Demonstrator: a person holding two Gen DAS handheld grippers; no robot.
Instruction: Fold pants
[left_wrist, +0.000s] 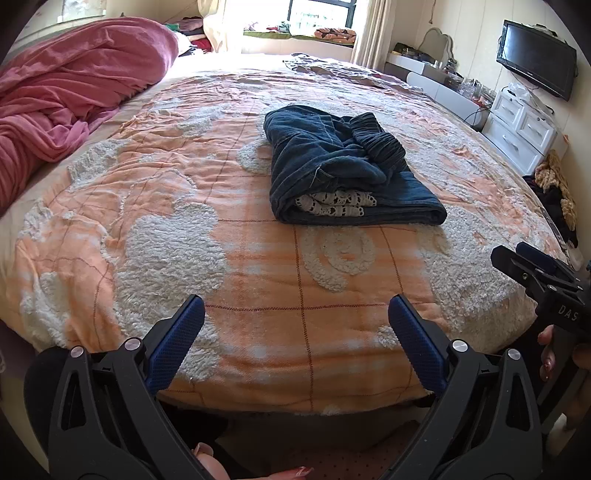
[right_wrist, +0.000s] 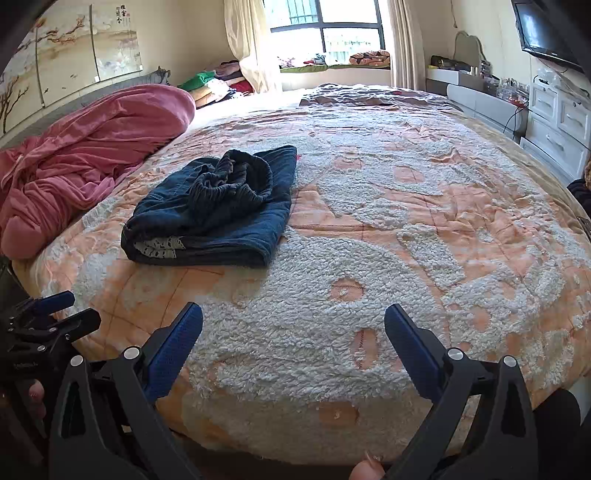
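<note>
Dark blue pants (left_wrist: 343, 166) lie folded in a thick bundle on the orange and white bedspread (left_wrist: 184, 229), with the ribbed waistband on top and a white lace trim showing at the near edge. The right wrist view shows the same pants (right_wrist: 214, 206) left of centre. My left gripper (left_wrist: 295, 314) hovers open over the bed's near edge, well short of the bundle, nothing between its fingers. My right gripper (right_wrist: 293, 321) is open too, empty, off to the right of the pants. Each gripper appears at the edge of the other's view.
A crumpled pink duvet (left_wrist: 66, 92) lies along the left side of the bed. White drawers (left_wrist: 521, 125), a dresser and a wall TV (left_wrist: 535, 70) stand on the right. Clothes are piled by the window (right_wrist: 325, 33). A hand holds the right gripper's handle (left_wrist: 554, 350).
</note>
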